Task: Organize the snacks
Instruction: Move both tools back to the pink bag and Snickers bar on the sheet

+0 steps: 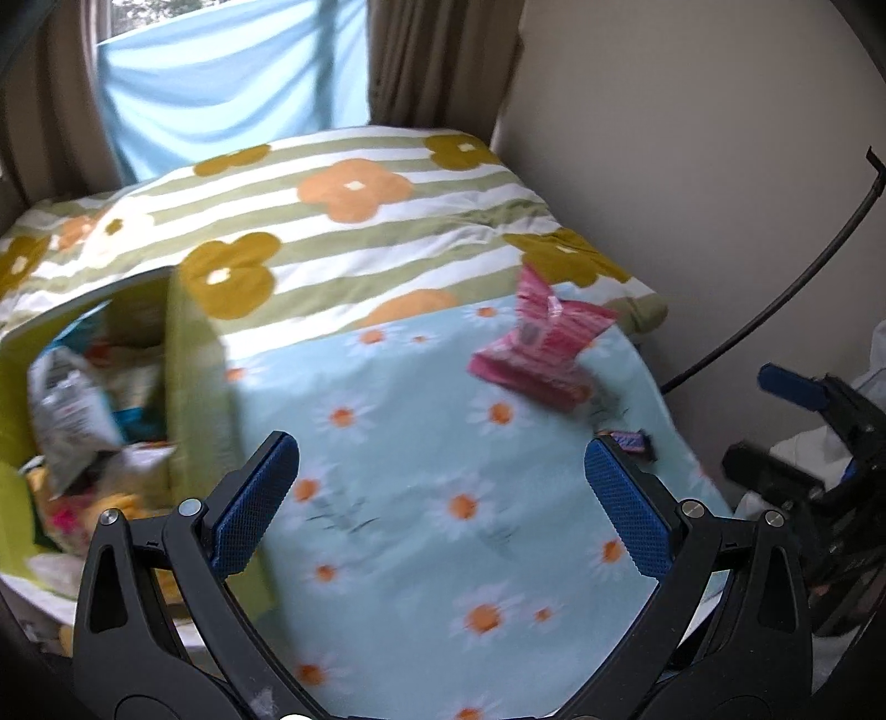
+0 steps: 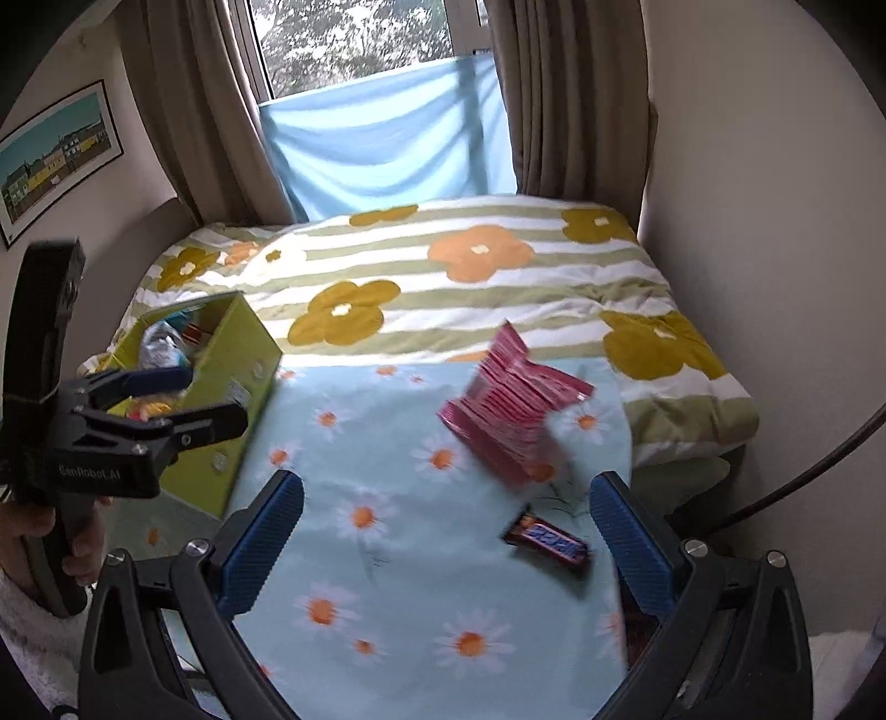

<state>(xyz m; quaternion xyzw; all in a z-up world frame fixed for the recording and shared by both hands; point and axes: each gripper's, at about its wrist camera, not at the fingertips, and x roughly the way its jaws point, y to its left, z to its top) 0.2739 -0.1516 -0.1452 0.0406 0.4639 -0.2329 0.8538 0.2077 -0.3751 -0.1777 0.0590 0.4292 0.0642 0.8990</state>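
Observation:
A pink snack pack [image 1: 537, 349] [image 2: 512, 412] lies on the light blue daisy cloth [image 1: 421, 498] [image 2: 421, 554], its torn top sticking up. Just in front of it rests a dark chocolate bar [image 2: 548, 543] [image 1: 631, 440]. A green box [image 1: 194, 376] [image 2: 232, 376] at the left holds several snack bags. My left gripper [image 1: 443, 498] is open above the cloth beside the box, with nothing between its fingers; it also shows at the left of the right wrist view as the left gripper [image 2: 183, 399]. My right gripper [image 2: 446, 548] is open, low over the cloth, the chocolate bar near its right finger.
The cloth covers the front of a bed with a striped flowered duvet [image 2: 470, 266]. Beige walls close in on the right, curtains and a window [image 2: 360, 39] at the back. A black cable [image 1: 803, 266] runs along the right wall. A hand [image 2: 33, 531] holds the left gripper's handle.

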